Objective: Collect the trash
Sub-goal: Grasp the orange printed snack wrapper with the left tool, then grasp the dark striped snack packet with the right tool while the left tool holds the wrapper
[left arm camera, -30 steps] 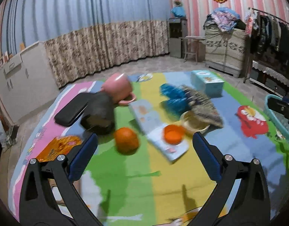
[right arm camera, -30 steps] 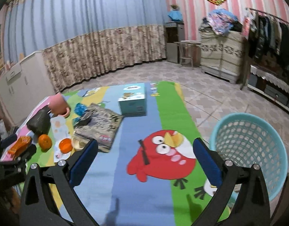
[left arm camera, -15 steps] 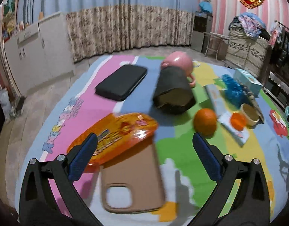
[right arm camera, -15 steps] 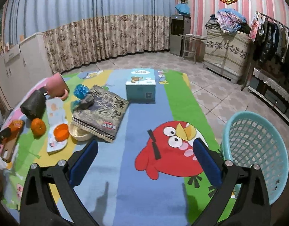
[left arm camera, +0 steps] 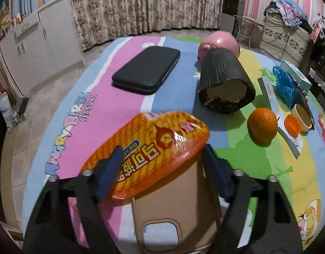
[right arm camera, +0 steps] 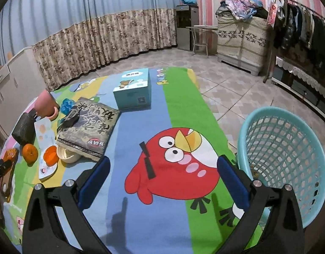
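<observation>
Both grippers are mine. Left gripper [left arm camera: 162, 154]: its jaws have just been closing and now straddle the orange snack packet [left arm camera: 149, 150]; the left pad overlaps the wrapper, the right pad stands at its edge, and I cannot tell whether either presses yet. The packet lies flat on the play mat [left arm camera: 111, 114], partly over a tan phone case [left arm camera: 175, 207], its long axis running from lower left to upper right. Its printed characters face away from me and I cannot read them. "ANGRY BIRDS SEASONS" is printed on the pink stripe to the packet's left, near the mat's edge and bare floor.

Beyond the packet, left to right: a black case [left arm camera: 147, 72], a dark paper cup [left arm camera: 223, 82] on its side with its mouth toward me, a pink mug [left arm camera: 221, 44] behind it, and a whole orange [left arm camera: 262, 124].

Right gripper [right arm camera: 163, 169]: jaws wide apart and empty, above the red bird print with open mat below. A book [right arm camera: 88, 127] and a blue tissue box [right arm camera: 132, 89] lie to the left; the teal basket [right arm camera: 283, 160] stands just beside the right finger, at the mat's edge.
</observation>
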